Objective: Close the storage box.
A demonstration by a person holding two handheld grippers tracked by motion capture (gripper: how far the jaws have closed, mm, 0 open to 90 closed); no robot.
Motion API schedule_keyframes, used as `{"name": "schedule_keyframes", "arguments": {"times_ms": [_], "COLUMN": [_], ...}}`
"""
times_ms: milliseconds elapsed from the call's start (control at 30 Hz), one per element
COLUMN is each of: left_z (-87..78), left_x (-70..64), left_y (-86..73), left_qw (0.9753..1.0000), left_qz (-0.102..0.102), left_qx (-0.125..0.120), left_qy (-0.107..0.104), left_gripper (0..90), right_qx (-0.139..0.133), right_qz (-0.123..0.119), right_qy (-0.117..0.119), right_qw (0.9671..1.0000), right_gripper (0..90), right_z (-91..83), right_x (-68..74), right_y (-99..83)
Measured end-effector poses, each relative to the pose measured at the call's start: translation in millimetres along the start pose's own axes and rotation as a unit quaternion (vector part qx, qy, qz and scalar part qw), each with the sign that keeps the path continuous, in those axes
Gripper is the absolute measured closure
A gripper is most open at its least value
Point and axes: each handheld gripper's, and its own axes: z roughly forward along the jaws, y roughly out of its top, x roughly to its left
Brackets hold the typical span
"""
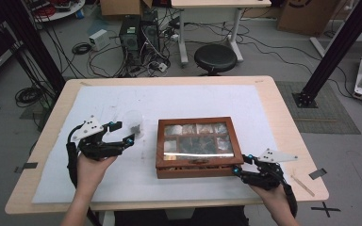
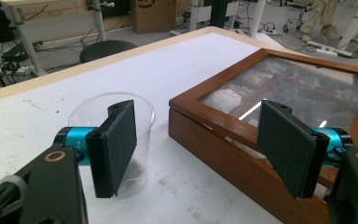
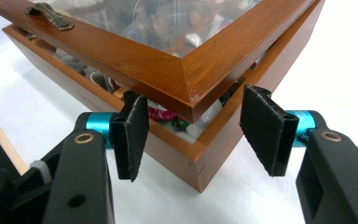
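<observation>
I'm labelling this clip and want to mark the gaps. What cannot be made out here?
- Contents of the wooden box: high view, glare on the glass lid blurs them.
- Small dark item in the plastic cup: high view, too small to identify.
- Cup's base: left gripper view, hidden behind the left gripper.

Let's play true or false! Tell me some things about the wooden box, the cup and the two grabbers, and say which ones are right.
1. The wooden box has a glass lid. True.
2. The clear plastic cup stands on top of the box. False: it stands on the white mat, left of the box.
3. The right gripper has its jaws open at a front corner of the box. True.
4. The left gripper squeezes the cup. False: its jaws are open, apart from it.
5. The lid lies fully shut. False: it is slightly raised at that corner.
</observation>
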Motion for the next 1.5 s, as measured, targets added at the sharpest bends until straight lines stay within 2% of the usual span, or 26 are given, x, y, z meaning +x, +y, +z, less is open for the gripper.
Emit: {"name": "schedule_keyframes", "arguments": {"times_ms": [867, 1100, 1300, 1400, 1500], "left_z": [2.9, 5.0, 5.1, 4.2, 2.7], "left_x": [1.2, 1.2, 1.4, 1.2, 2.6], "left_y": [-2.0, -0.9, 1.3, 3.2, 4.9], "left_qw": [1.0, 1.0, 1.0, 1.0, 1.0], "left_qz": [-0.001, 0.002, 0.003, 0.005, 0.004], "left_qx": [0.007, 0.007, 0.002, -0.002, -0.006], "left_qy": [-0.003, -0.005, -0.005, -0.005, -0.004], "left_gripper": [28.8, 28.9, 28.8, 28.8, 28.8], "right_qx": [0.036, 0.032, 0.023, 0.002, -0.025], "right_qz": [0.002, 0.012, 0.005, -0.002, 0.003], "right_qy": [0.008, 0.011, 0.0, -0.016, -0.029], "right_qw": [0.9993, 0.9994, 0.9997, 0.9999, 0.9993], "right_gripper": [42.6, 41.7, 36.3, 33.1, 30.7], "right_z": [1.5, -2.1, -4.8, -12.5, -20.7], "right_x": [0.8, -1.6, -4.2, -8.1, -15.5], "right_y": [-8.7, -10.9, -8.4, -0.8, 7.5]}}
